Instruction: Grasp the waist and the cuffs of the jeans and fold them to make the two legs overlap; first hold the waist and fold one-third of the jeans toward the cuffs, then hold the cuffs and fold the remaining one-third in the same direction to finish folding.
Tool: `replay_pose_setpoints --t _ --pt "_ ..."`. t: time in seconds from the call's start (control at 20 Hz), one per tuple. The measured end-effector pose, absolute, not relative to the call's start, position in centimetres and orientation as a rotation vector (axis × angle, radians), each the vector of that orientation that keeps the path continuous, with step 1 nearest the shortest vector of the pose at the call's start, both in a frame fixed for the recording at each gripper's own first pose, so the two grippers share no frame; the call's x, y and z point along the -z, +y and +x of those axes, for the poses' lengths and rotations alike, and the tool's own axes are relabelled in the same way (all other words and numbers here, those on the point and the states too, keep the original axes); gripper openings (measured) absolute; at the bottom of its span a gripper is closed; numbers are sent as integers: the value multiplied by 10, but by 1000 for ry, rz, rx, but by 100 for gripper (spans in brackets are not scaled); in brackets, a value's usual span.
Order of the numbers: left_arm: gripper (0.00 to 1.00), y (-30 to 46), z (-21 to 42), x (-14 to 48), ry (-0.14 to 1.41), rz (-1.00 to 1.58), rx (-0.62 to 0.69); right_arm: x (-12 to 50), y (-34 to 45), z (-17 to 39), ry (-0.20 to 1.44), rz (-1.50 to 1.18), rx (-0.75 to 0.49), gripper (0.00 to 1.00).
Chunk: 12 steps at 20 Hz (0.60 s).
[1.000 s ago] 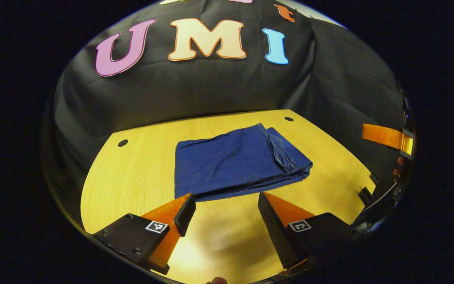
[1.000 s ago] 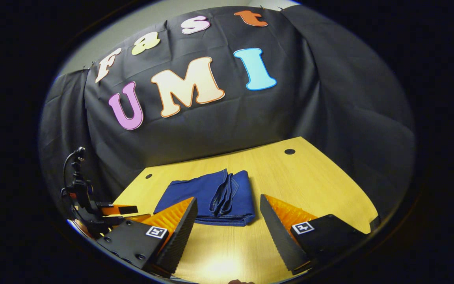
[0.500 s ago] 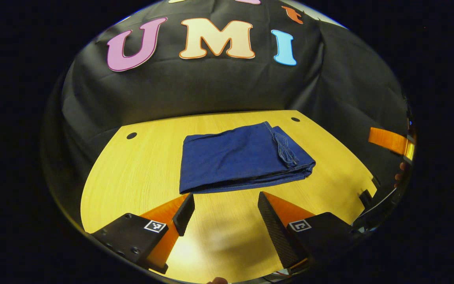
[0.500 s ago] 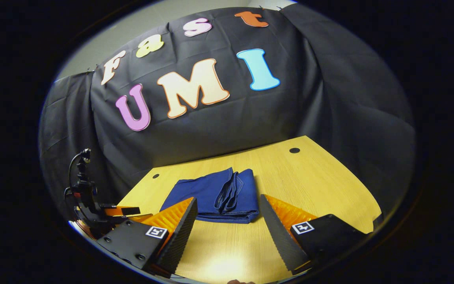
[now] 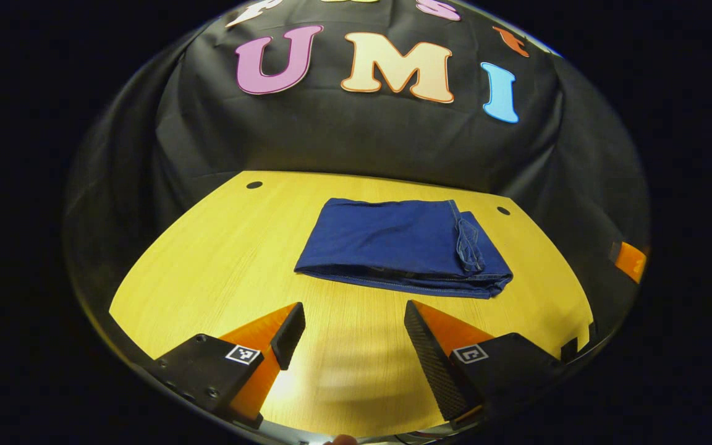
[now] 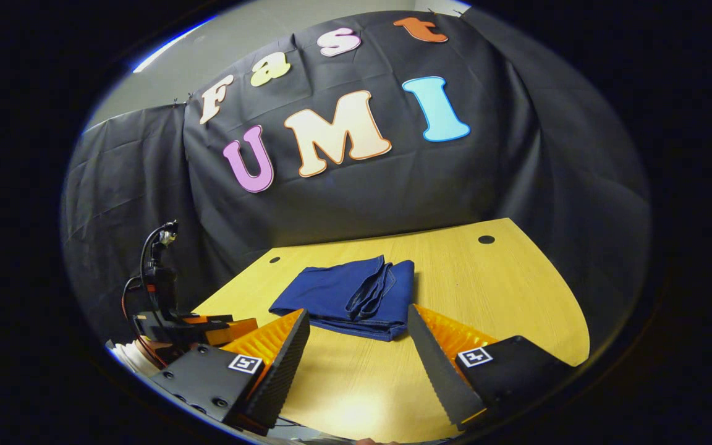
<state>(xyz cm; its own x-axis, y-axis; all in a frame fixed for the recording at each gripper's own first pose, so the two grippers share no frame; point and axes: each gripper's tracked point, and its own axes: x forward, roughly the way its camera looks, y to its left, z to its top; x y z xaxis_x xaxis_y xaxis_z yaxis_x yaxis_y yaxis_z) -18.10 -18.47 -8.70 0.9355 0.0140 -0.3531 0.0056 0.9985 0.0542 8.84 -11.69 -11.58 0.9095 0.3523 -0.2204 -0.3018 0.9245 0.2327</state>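
jeans (image 5: 402, 247) sit folded into a compact blue rectangle on the wooden worktop (image 5: 220, 259), toward its far edge and roughly mid-width, well short of the near edge. layers stacked; folded edge with visible seam stitching faces the near side. a bunched strip of hem/seam runs across the top layer near the right end of the bundle in the left gripper view. no brand tag or patch readable on the denim.

left gripper (image 5: 353, 324): fingers spread wide, nothing between them, hovering over bare worktop just in front of the jeans' near edge, not touching the fabric. small square black-and-white marker on each finger block; a coded pattern, no readable text.

right gripper (image 6: 359, 334): also spread wide and empty, over the worktop on the near side of the jeans; the bundle shows in the gap between its fingers, apart from both. same kind of square markers on its blocks.

in the right gripper view the other gripper (image 6: 195, 326) shows low at the left, off the worktop's left edge, with cabling above it.

two round holes (image 5: 254, 185) in the worktop near its far corners.
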Motion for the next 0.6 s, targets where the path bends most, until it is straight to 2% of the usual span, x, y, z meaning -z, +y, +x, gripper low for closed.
replay_pose_setpoints --t 0.05,0.1,0.6 --pt "97 -186 -183 85 355 58 -12 114 -121 88 261 208 -338 94" --pt "97 -188 -184 81 351 63 -15 111 -126 88 255 220 -332 98" --pt "97 -211 -179 71 357 84 17 101 -140 93 239 261 -298 99"
